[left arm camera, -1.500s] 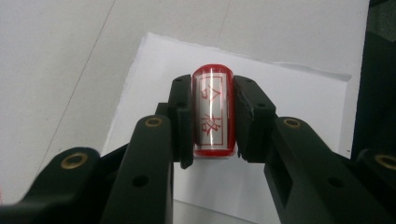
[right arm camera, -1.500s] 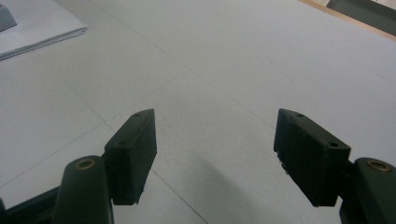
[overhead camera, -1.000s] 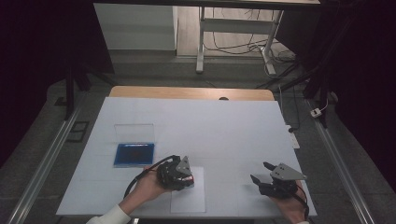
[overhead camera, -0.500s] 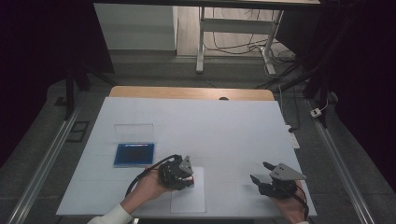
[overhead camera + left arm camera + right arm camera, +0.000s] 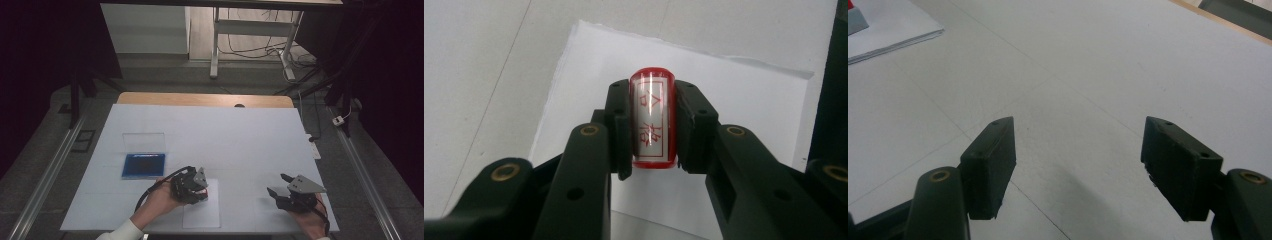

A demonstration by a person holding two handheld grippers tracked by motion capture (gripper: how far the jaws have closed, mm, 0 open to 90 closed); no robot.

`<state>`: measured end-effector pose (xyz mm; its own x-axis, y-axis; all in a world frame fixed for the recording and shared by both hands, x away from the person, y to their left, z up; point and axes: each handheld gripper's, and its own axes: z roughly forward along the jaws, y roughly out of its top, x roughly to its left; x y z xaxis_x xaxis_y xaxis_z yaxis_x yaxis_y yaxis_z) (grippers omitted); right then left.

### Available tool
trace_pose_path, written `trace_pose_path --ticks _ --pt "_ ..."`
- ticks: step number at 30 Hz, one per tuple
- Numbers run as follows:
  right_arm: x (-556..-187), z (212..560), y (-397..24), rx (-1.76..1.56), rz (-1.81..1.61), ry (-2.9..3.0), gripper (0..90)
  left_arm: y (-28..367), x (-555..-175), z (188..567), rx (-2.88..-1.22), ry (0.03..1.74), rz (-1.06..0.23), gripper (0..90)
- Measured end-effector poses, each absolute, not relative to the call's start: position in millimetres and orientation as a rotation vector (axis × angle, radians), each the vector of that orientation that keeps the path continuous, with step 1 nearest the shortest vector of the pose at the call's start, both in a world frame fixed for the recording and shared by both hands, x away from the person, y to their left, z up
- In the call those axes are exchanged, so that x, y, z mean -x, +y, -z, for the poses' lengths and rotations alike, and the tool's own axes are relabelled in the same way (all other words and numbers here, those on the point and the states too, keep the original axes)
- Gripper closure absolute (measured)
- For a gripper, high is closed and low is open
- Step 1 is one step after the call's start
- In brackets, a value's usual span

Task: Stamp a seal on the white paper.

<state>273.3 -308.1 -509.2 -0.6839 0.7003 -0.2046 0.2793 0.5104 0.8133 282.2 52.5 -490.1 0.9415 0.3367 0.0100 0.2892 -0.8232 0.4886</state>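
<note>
A clear stamp with a red rim and red characters (image 5: 652,120) is clamped between the pads of my left gripper (image 5: 652,125), directly over a white sheet of paper (image 5: 734,100). From above, the left gripper (image 5: 192,185) points down at that paper (image 5: 202,215) near the table's front edge. My right gripper (image 5: 280,187) rests low at the front right, jaws wide apart; in the right gripper view (image 5: 1078,165) nothing lies between them, only bare white table.
A blue ink pad (image 5: 143,165) with its clear lid (image 5: 144,142) open behind it sits left of centre on the white table (image 5: 240,135). The paper's corner (image 5: 883,30) shows at far left in the right gripper view.
</note>
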Motion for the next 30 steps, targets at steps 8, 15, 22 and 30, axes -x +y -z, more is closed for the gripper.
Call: trace_pose_path --ticks 8,15,22,30 --pt "-273.4 509.3 -308.3 -0.801 -1.071 2.236 29.5 51.8 -282.0 489.9 -2.604 0.444 -0.136 71.3" --pt "-273.5 509.0 -308.3 -0.801 -1.072 2.235 29.5 51.6 -281.4 490.1 -2.605 0.441 -0.140 71.3" --pt "-272.9 507.8 -306.6 -0.793 -1.074 2.235 29.5 51.3 -279.8 490.6 -2.601 0.443 -0.153 71.3" --pt "-273.3 508.5 -306.3 -0.795 -1.067 2.236 29.5 52.1 -280.3 491.0 -2.595 0.443 -0.147 71.2"
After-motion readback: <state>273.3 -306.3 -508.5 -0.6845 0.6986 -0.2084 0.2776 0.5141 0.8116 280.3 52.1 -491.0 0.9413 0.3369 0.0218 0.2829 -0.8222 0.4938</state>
